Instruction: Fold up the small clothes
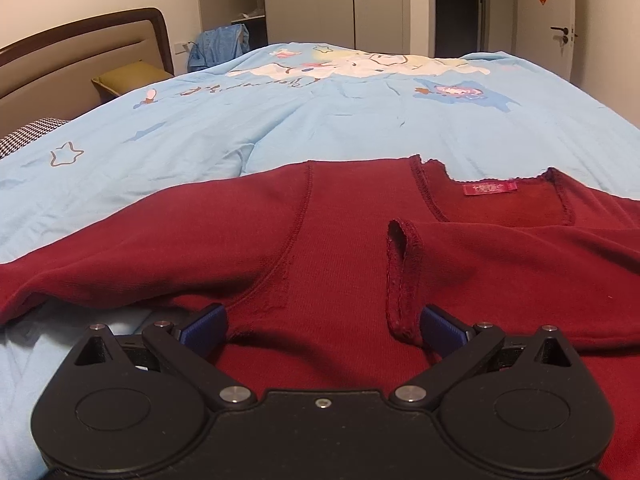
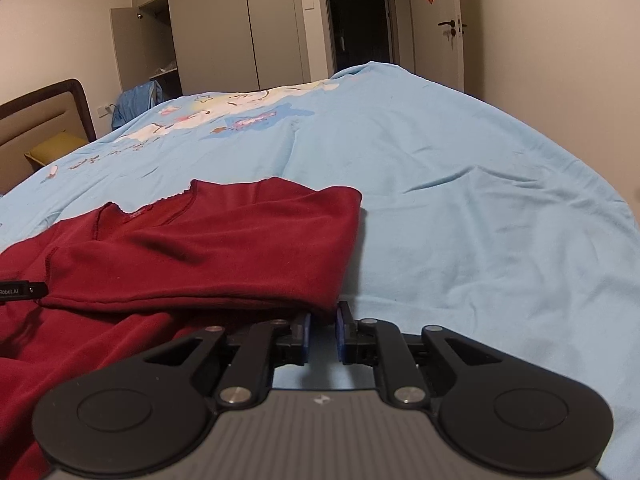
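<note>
Dark red top [image 1: 340, 248] spread on blue bedspread [image 1: 360, 120], right sleeve folded inward; left gripper [image 1: 324, 330] wide open above it, right gripper [image 2: 323, 332] nearly closed at the folded edge, grip uncertain.

The matt knitted red top [image 1: 340, 240] lies on a smooth, faintly creased blue cotton-looking quilt [image 2: 460, 184].
</note>
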The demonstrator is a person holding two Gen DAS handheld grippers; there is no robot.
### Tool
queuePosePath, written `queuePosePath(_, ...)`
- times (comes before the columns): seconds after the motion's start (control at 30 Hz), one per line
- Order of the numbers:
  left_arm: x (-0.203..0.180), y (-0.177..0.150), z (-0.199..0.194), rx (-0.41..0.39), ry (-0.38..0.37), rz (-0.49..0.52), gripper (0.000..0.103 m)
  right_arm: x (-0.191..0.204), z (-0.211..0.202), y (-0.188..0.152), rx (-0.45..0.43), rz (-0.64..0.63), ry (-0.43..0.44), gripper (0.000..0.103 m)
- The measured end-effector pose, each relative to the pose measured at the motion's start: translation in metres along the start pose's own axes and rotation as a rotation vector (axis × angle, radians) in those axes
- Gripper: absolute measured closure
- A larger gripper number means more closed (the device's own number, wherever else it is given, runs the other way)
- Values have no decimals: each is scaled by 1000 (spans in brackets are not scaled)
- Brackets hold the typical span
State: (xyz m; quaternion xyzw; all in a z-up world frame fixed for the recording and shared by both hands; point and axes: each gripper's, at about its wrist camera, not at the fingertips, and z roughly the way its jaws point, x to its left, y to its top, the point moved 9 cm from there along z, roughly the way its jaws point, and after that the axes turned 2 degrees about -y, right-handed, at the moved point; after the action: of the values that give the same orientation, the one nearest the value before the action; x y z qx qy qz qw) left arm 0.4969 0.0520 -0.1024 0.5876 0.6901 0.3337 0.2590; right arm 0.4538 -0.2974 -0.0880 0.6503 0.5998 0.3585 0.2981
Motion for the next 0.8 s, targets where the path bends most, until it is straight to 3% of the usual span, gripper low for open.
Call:
queuePosePath(0.1, 10, -7, -23, 5, -25, -3, 1, 6, -19, -2, -5, -11, 38, 56)
queuePosePath(0.33, 51, -42, -98, -11, -96, -17, 1, 39, -89, -40, 10, -93, 203, 20)
queuePosePath(0.5, 77, -83, -144, 36, -174, -28, 1, 65, -135, -85, 84, -116, 302, 19)
queuePosePath(0.6, 86, -105, -164, 55, -206, -43, 1, 72, -156, -112, 139, -102, 327, 27)
queuePosePath(0.7, 92, -124, -177, 83, -229, -67, 1, 73, -169, -135, 194, -88, 316, 44)
queuePosePath(0.8, 93, -142, -186, 119, -274, -105, 7, 69, -177, -150, 246, -36, 320, 48)
